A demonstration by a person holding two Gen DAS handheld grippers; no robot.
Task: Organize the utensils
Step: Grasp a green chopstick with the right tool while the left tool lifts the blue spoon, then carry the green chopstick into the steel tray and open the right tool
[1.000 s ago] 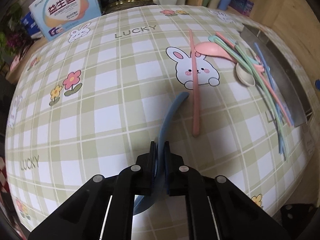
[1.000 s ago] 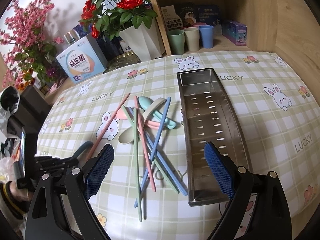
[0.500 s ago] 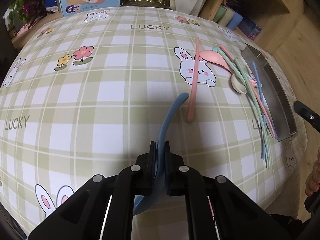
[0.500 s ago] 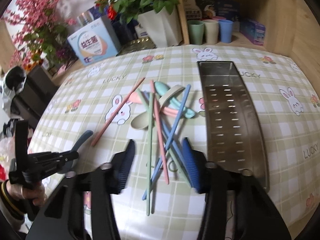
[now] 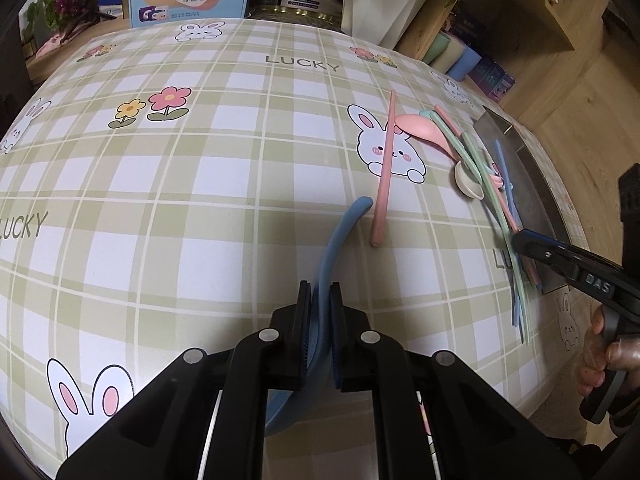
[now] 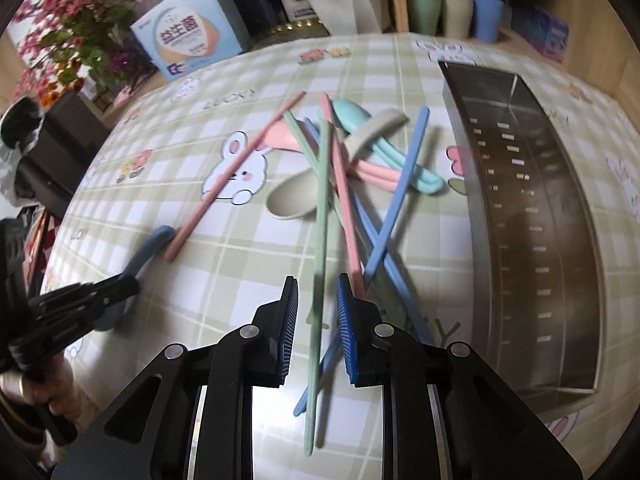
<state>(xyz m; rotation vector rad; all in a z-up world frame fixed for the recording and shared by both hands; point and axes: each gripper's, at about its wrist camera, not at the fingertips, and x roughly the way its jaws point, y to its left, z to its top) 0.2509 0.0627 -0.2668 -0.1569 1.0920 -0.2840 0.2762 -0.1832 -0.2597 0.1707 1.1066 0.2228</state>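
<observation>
My left gripper [image 5: 319, 286] is shut on a blue spoon [image 5: 334, 246], its handle pointing forward over the checked tablecloth; it also shows in the right wrist view [image 6: 146, 250]. My right gripper [image 6: 317, 284] is partly open, its jaws either side of a green chopstick [image 6: 321, 216] in a pile of pastel chopsticks and spoons. A beige spoon [image 6: 296, 196], a pink chopstick [image 6: 236, 174] and a blue chopstick [image 6: 400, 194] lie there. A steel perforated tray [image 6: 532, 216] stands to the right, empty.
A printed box [image 6: 188, 42], flower pots and three cups [image 6: 456, 12] stand along the back. A wooden shelf wall rises at the right. The table edge is close in front of both grippers.
My right gripper has narrowed from wide open and come down over the green chopstick in the pile. My left gripper still holds the blue spoon and has swung its view leftward.
</observation>
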